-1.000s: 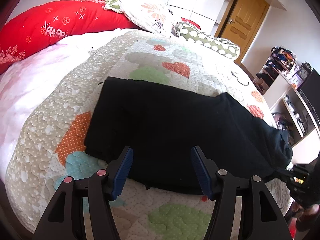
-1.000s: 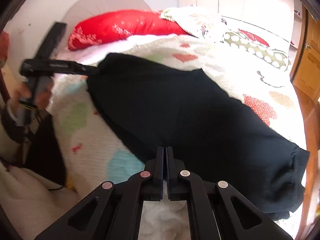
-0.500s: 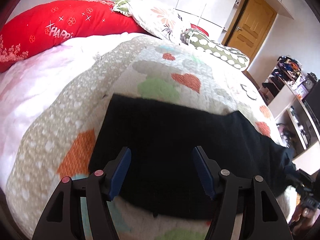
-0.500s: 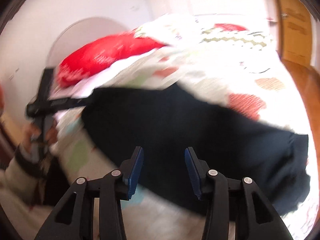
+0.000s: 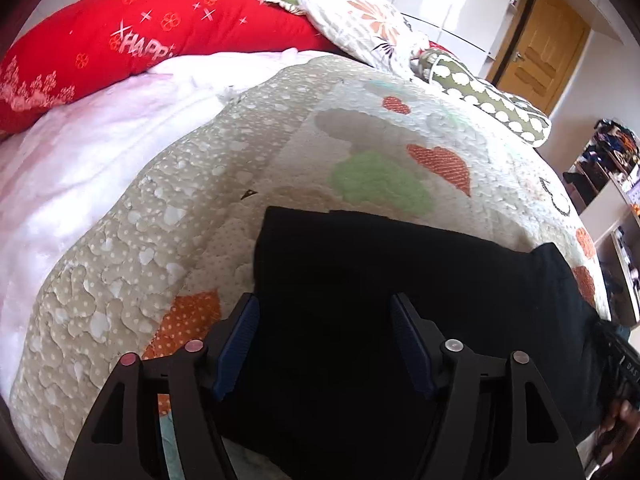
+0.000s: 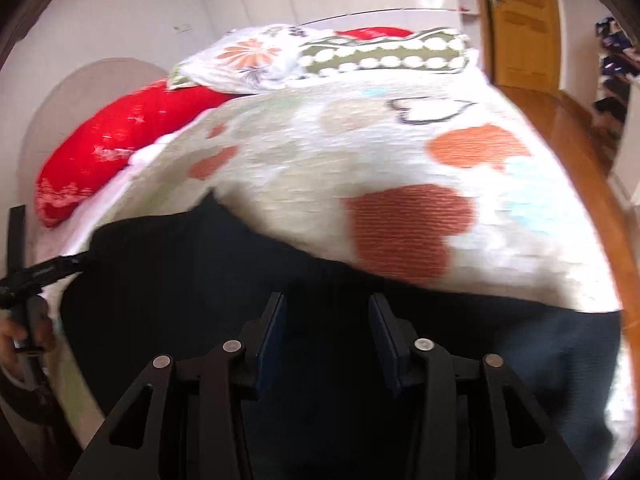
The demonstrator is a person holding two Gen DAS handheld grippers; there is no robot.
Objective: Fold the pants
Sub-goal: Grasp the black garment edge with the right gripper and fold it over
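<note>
The black pants (image 5: 380, 280) lie flat on the heart-patterned quilt (image 5: 240, 184) near the bed's front edge. My left gripper (image 5: 325, 344) is open and empty, hovering over the pants' left part. In the right wrist view the pants (image 6: 180, 280) fill the lower frame. My right gripper (image 6: 327, 340) is open and empty over their right part. The left gripper also shows at the far left of the right wrist view (image 6: 36, 276), and the right gripper at the far right of the left wrist view (image 5: 618, 364).
A red pillow (image 5: 140, 44), a floral pillow (image 5: 360, 20) and a green dotted pillow (image 5: 492, 100) lie at the head of the bed. A wooden door (image 5: 540, 48) and cluttered shelves (image 5: 612, 168) stand to the right. Wooden floor (image 6: 592, 152) runs beside the bed.
My right gripper was shut a second ago and has opened, and it has swung right over the pants. My left gripper stayed open and moved forward over the pants.
</note>
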